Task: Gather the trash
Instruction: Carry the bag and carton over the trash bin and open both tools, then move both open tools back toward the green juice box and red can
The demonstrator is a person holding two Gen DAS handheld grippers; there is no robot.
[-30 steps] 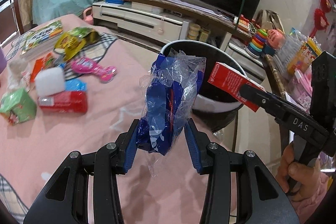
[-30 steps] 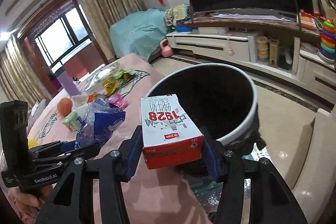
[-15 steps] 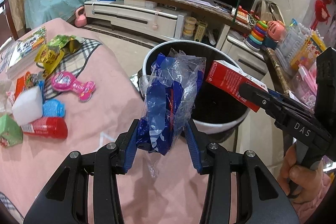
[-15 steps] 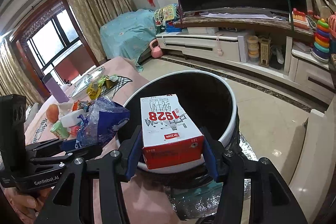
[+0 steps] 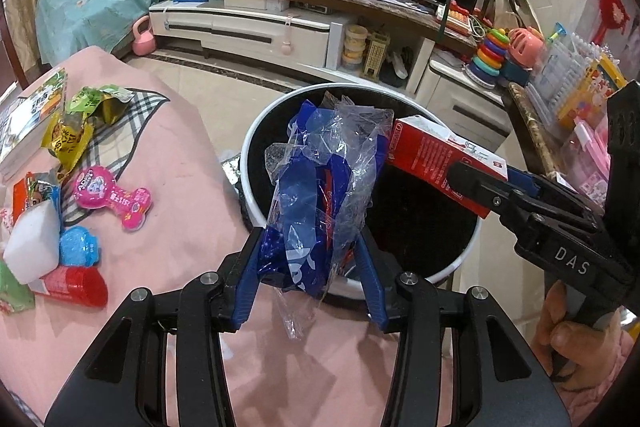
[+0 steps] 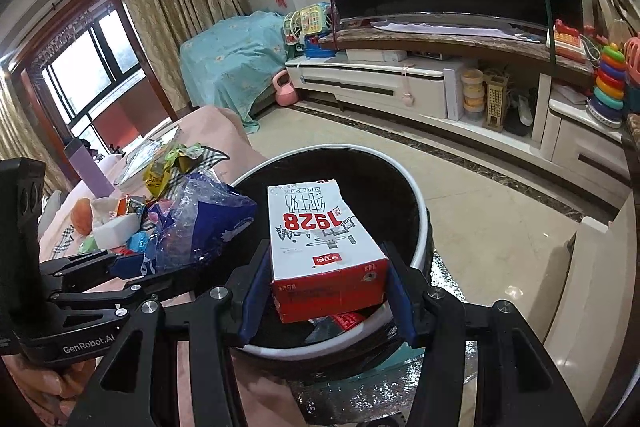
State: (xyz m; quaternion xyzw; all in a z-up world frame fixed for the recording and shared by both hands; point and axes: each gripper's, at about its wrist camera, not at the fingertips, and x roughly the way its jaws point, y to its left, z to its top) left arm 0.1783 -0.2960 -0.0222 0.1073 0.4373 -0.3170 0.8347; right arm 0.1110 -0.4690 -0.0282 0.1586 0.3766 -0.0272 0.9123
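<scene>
Left-wrist view shows the left gripper [image 5: 310, 267] with its blue pads clamped on a crumpled blue and clear plastic wrapper [image 5: 320, 199], whose white lettering is too creased to read; the wrapper stands upright in front of the near rim of the trash bin [image 5: 256, 131], a round black tub with a white rim standing beside the pink-covered table [image 5: 188, 211]. To the right of the wrapper and over the bin's mouth, the right gripper [image 5: 460, 173], marked "DAS" on its body, pinches a red and white milk carton [image 5: 432, 155]. Left of the bin on the table lie a pink bone-shaped packet [image 5: 114, 197], a white block [image 5: 30, 247], a red tube [image 5: 76, 285] and yellow-green snack wrappers [image 5: 76, 127]. Right-wrist view has the right gripper [image 6: 326, 287] closed on the milk carton [image 6: 324, 239], which reads "1928" and "PURE MILK" upside down in red and grey on its white top, with a red band at the near end; the carton hangs directly above the trash bin's [image 6: 416, 255] open mouth. Left of the bin, the left gripper [image 6: 138, 267], labelled "GenRobot.AI", holds the plastic wrapper [image 6: 200, 227] at the bin's left rim.
</scene>
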